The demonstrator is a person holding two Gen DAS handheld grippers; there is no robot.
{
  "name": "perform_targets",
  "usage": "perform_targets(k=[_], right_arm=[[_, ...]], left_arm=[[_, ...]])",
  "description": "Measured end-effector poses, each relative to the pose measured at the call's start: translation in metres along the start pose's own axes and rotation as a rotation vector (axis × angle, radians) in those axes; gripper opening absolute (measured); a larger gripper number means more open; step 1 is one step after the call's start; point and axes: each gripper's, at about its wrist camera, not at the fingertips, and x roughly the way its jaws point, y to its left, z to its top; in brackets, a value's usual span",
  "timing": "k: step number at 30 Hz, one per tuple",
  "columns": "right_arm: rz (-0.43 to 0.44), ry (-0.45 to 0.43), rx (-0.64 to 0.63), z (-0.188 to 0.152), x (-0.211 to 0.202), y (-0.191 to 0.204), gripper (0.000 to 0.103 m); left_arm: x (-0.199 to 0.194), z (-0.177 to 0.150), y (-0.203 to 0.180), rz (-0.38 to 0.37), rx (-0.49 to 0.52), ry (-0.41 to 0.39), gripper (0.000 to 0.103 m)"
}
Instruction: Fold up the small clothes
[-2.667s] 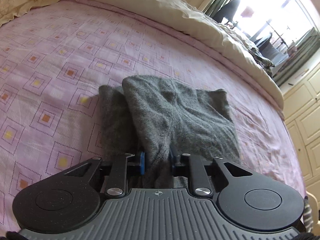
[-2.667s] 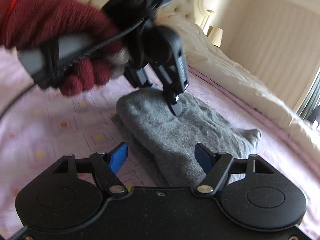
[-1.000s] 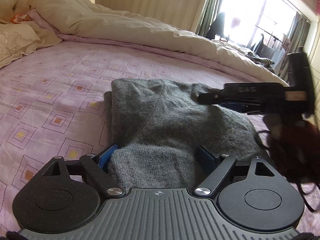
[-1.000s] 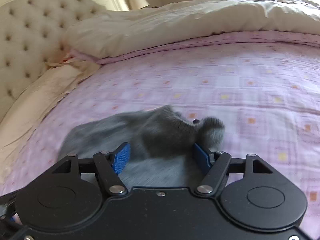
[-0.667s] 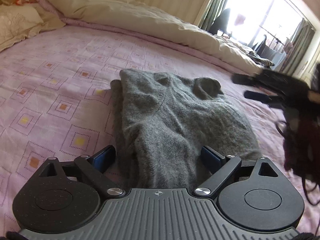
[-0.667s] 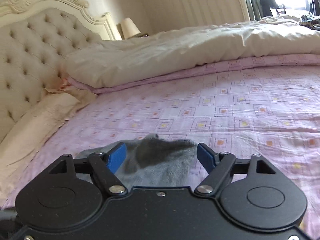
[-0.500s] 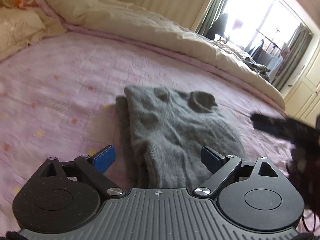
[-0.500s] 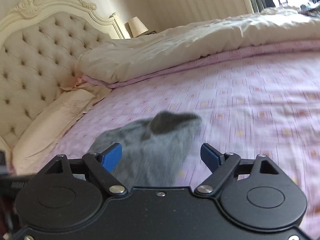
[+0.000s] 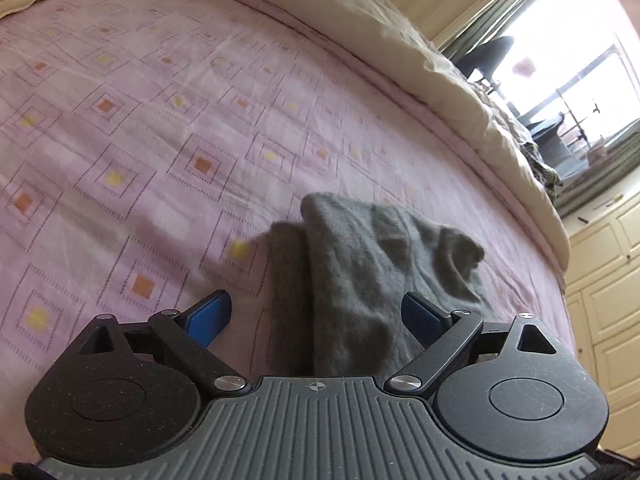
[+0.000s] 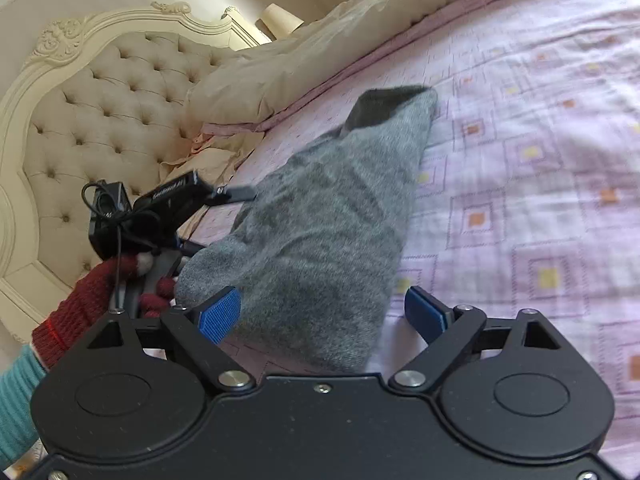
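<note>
A folded grey knit garment (image 9: 360, 280) lies flat on the pink patterned bedspread (image 9: 140, 128). My left gripper (image 9: 316, 316) is open above its near end, its blue pads spread wide with nothing between them. In the right wrist view the grey garment (image 10: 320, 220) stretches away from my right gripper (image 10: 320, 312), which is also open over the garment's near edge. The left gripper (image 10: 224, 196) shows there at the left, held by a hand in a dark red glove (image 10: 88, 296), beside the garment's long side.
A cream duvet (image 9: 400, 40) is bunched along the far side of the bed. A tufted cream headboard (image 10: 100, 120) and pillows (image 10: 208, 160) stand at the bed's head. White cupboards (image 9: 600, 280) and a bright window (image 9: 560, 72) lie beyond the bed's edge.
Both grippers opened, let go of the grey garment and drew back. The garment now lies folded on the bedspread. The right gripper has swung round toward the headboard.
</note>
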Motion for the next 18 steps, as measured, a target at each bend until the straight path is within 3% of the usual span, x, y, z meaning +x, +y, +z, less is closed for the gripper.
perform_targets(k=[5, 10, 11, 13, 14, 15, 17, 18], right_arm=[[0.054, -0.011, -0.005, -0.003, 0.019, 0.006, 0.102], [0.085, -0.028, 0.011, -0.003, 0.033, 0.009, 0.103], [0.091, -0.031, 0.019, -0.003, 0.033, 0.008, 0.103], [0.096, -0.036, 0.033, -0.004, 0.031, 0.008, 0.101], [0.092, -0.038, 0.041, -0.005, 0.029, 0.007, 0.094], [0.080, -0.037, 0.056, -0.005, 0.028, 0.005, 0.070], [0.057, -0.024, 0.097, -0.006, 0.027, 0.000, 0.046], [0.059, -0.025, 0.105, -0.008, 0.025, -0.001, 0.045]], left_arm=[[0.015, 0.018, -0.006, -0.037, 0.022, 0.036, 0.097], [0.032, 0.027, -0.011, -0.127, 0.018, 0.107, 0.095], [0.035, 0.026, -0.012, -0.148, 0.009, 0.116, 0.092], [0.040, 0.022, -0.013, -0.183, -0.002, 0.138, 0.068], [0.042, 0.020, -0.013, -0.184, -0.002, 0.157, 0.040], [0.044, 0.017, -0.015, -0.166, 0.009, 0.160, 0.028], [0.042, 0.012, -0.019, -0.160, 0.048, 0.135, 0.026], [0.040, 0.010, -0.020, -0.160, 0.055, 0.124, 0.026]])
